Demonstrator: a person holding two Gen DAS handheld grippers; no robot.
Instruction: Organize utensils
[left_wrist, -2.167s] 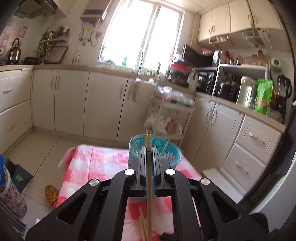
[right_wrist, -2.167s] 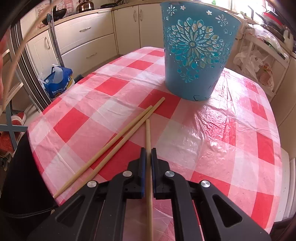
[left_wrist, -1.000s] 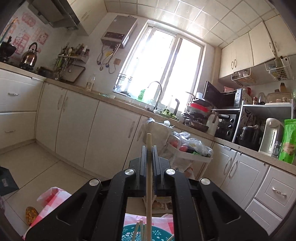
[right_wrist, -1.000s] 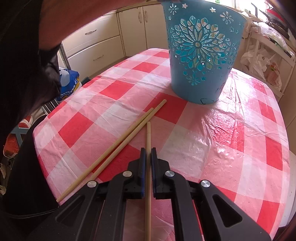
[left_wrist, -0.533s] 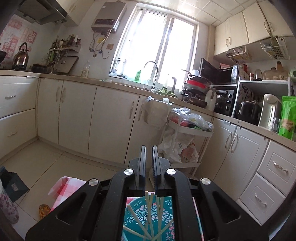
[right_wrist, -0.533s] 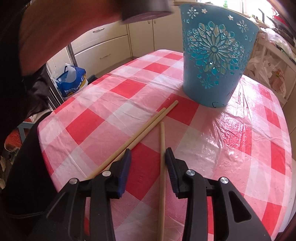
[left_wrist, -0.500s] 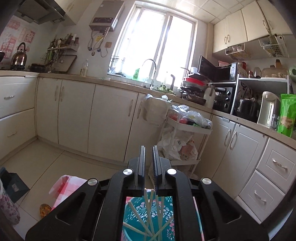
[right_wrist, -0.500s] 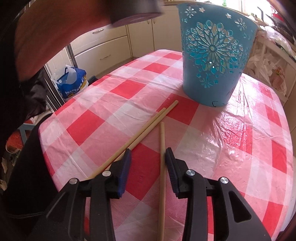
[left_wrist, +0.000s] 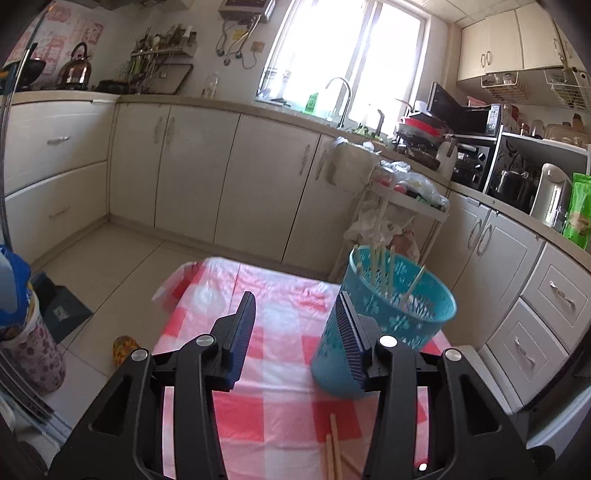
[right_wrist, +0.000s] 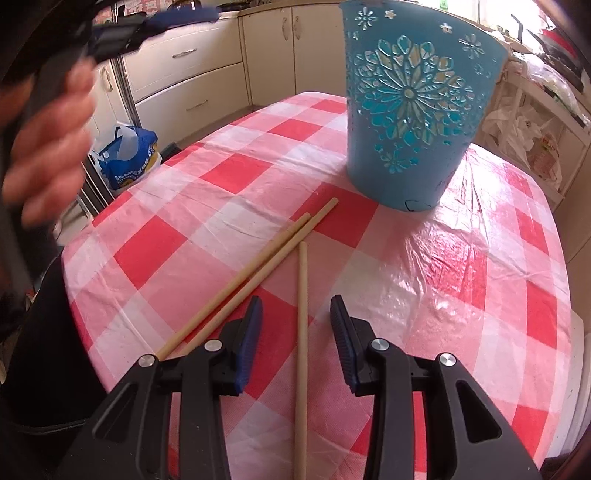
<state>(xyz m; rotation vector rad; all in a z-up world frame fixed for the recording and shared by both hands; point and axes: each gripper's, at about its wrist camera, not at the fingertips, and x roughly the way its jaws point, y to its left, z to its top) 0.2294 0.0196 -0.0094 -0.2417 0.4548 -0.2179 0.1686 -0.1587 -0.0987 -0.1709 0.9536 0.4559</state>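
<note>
The right hand-held gripper (right_wrist: 295, 321) is hovering low over the desk (right_wrist: 461, 277), its ribbed blue pads parted and pressing on nothing; its jaws have just been closing a little, and a single round wooden chopstick (right_wrist: 302, 332) is lying flat between them, touching neither pad. Just to its left, two more pale wooden chopsticks (right_wrist: 258, 269) are lying side by side at a slant, their tips reaching toward the blue plastic basket (right_wrist: 413, 110). That basket is standing upright on the glossy, crinkled red-and-white checked tablecloth, tapering to its base, its wall pierced with flower cut-outs. The left hand-held gripper (left_wrist: 297, 328) is being held above the desk's near end, its jaws having just been opening, with nothing between them. Several thin chopsticks (left_wrist: 384, 273) are standing tilted inside the basket. A blurred hand (right_wrist: 48, 147) is showing at the right camera's left edge.
</note>
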